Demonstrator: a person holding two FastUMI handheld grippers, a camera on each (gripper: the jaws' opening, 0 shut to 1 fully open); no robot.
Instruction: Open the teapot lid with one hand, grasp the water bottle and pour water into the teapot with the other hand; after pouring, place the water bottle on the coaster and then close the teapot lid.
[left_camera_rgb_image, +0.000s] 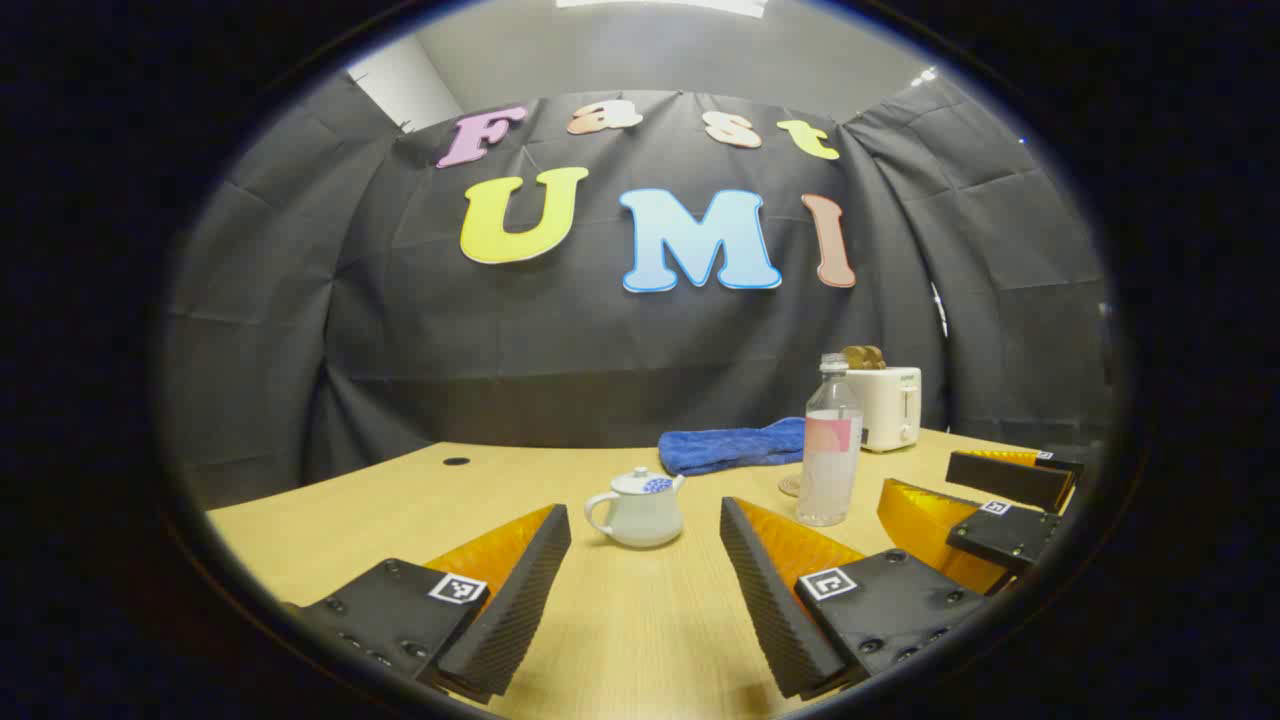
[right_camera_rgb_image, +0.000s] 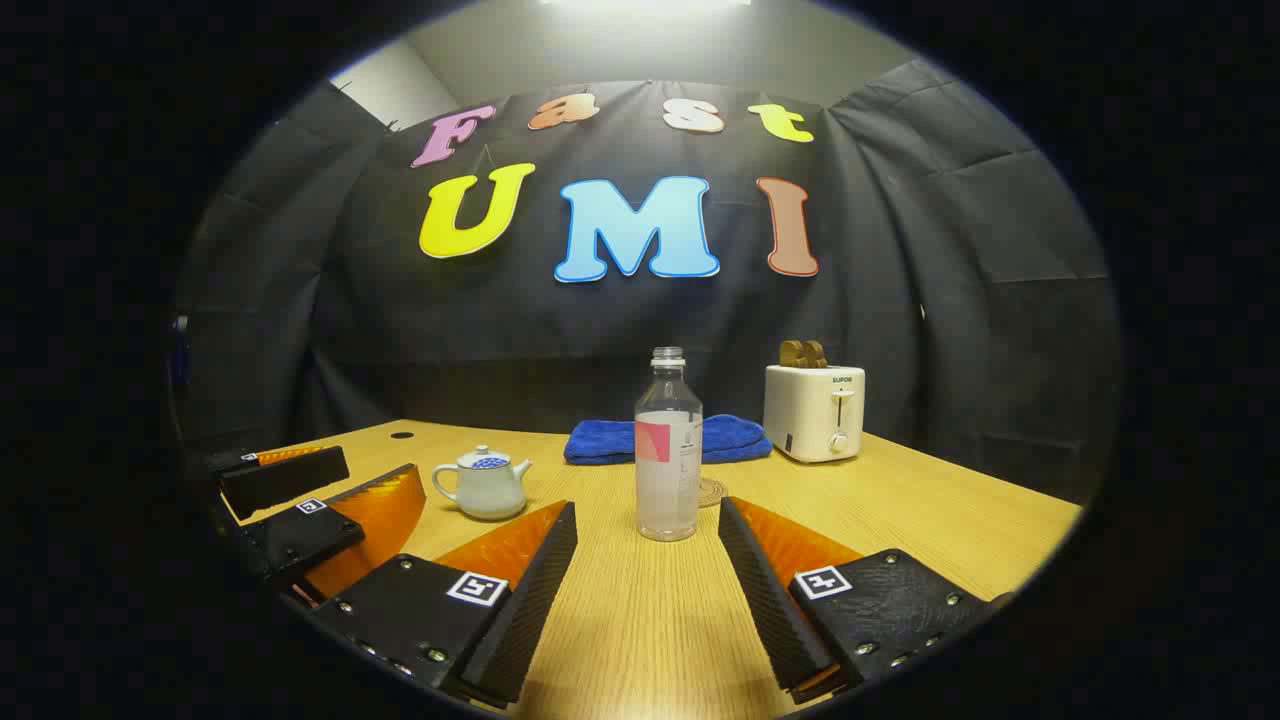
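Observation:
A small white teapot (left_camera_rgb_image: 640, 512) with a blue-patterned lid on it stands on the wooden table, straight ahead of my left gripper (left_camera_rgb_image: 645, 580), which is open and empty. A clear uncapped water bottle (right_camera_rgb_image: 668, 447) with a pink label stands upright ahead of my right gripper (right_camera_rgb_image: 647, 575), also open and empty. In the right gripper view the teapot (right_camera_rgb_image: 485, 486) sits left of the bottle, and a round woven coaster (right_camera_rgb_image: 711, 491) peeks out behind the bottle. The left gripper view shows the bottle (left_camera_rgb_image: 830, 445) right of the teapot and the right gripper (left_camera_rgb_image: 975, 500) at the right edge.
A folded blue towel (right_camera_rgb_image: 668, 438) lies at the back of the table. A white toaster (right_camera_rgb_image: 815, 410) with bread in it stands at the back right. A small round hole (left_camera_rgb_image: 456, 461) is in the tabletop at the far left.

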